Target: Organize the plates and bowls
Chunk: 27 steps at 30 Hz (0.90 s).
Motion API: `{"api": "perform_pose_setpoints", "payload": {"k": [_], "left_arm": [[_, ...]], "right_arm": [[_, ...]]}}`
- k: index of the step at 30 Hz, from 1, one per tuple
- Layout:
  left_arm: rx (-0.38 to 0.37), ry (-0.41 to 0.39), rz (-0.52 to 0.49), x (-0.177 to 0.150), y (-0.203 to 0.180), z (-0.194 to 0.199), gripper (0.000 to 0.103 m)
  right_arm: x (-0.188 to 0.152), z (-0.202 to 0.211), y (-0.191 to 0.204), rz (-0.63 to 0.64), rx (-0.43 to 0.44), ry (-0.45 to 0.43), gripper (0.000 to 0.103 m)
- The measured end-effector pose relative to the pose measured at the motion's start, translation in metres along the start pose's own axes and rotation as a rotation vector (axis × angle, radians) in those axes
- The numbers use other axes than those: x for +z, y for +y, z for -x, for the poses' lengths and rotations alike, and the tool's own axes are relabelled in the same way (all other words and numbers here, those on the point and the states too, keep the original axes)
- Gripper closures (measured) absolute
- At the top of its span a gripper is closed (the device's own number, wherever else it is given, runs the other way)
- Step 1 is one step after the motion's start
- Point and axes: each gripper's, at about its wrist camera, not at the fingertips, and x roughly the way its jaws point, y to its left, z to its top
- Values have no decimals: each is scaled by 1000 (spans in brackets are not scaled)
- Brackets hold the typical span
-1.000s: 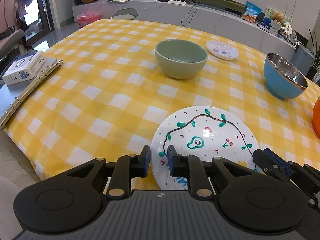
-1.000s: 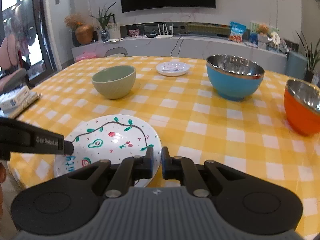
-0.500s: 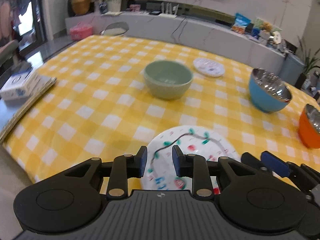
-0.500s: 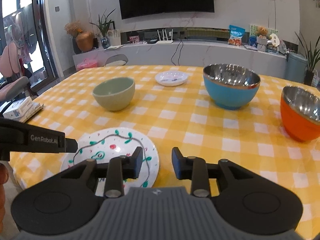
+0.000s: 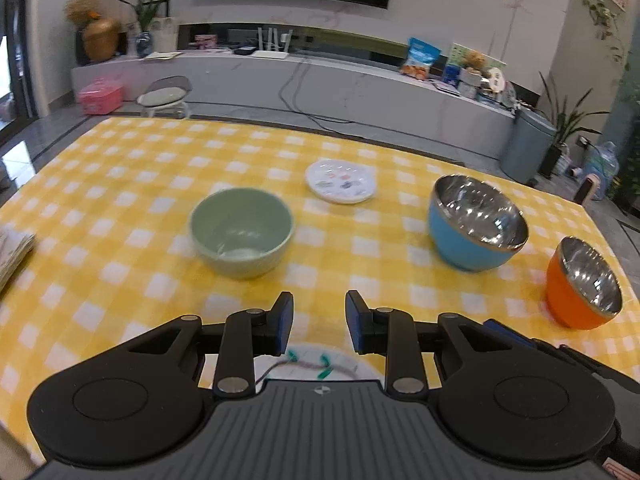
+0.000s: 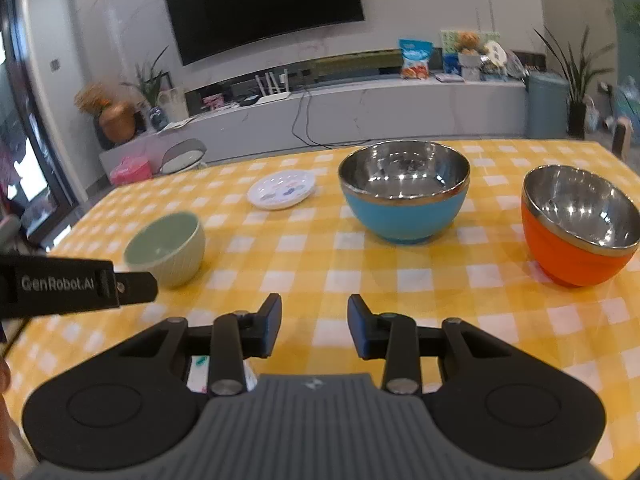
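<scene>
Both the left claw (image 5: 319, 322) and the right claw (image 6: 314, 326) are spread and hold nothing. The white painted plate (image 5: 308, 366) lies on the yellow checked worktop (image 5: 120, 216), just below the left claw.

Dark television (image 6: 264, 12) on marble wall, long grey console (image 5: 320, 80), yellow-checked tablecloth (image 5: 120, 200)

left tongs (image 5: 319, 322): jaws apart, nothing between, lower centre of frame
right tongs (image 6: 314, 326): jaws apart, nothing held, lower centre
</scene>
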Motion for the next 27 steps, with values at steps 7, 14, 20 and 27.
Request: {"api": "perform_pose_setpoints", "payload": {"k": [7,14,20,27], "left_arm": [[-64,60,-47,35,2,-27,70],[-58,135,-137,77,3,-54,70],[-87,133,-206,118,3,-80,70],[-104,232,-177,150,15,-147,70]], "right_arm": [[35,-30,-3,-25,37,72,67],[85,-72,2,30,118,211,67],[132,-99,21,126,186,252,67],[174,-167,29,214,118,333,73]]}}
